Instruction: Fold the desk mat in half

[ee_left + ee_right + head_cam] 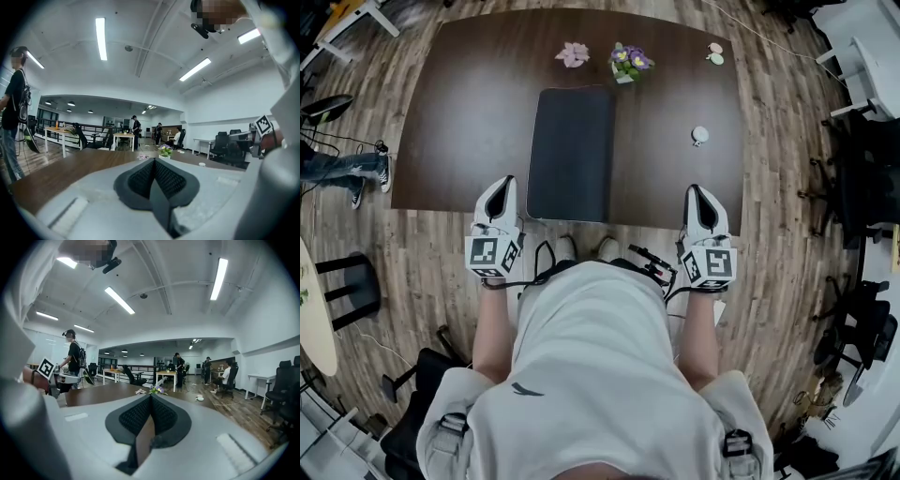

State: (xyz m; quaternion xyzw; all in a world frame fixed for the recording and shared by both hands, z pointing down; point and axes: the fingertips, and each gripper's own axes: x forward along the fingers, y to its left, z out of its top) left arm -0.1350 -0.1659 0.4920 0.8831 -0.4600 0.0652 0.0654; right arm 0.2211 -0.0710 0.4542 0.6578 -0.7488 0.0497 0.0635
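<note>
A dark grey desk mat [572, 150] lies flat and unfolded on the dark brown table [469, 122], its near short edge close to the table's front edge. My left gripper [501, 186] hovers at the front edge just left of the mat, apart from it. My right gripper [698, 193] hovers at the front edge well to the mat's right. In the left gripper view, the left gripper [153, 162] has its jaws pressed together with nothing between them. The right gripper [150, 397] looks the same in its own view. Neither gripper view shows the mat.
A small pot of purple and yellow flowers [628, 62] and a pink flower-like object [573, 53] stand at the table's far edge. A small white object [700, 135] lies right of the mat, and two small round items [715, 53] sit at the far right corner. Office chairs and people stand around.
</note>
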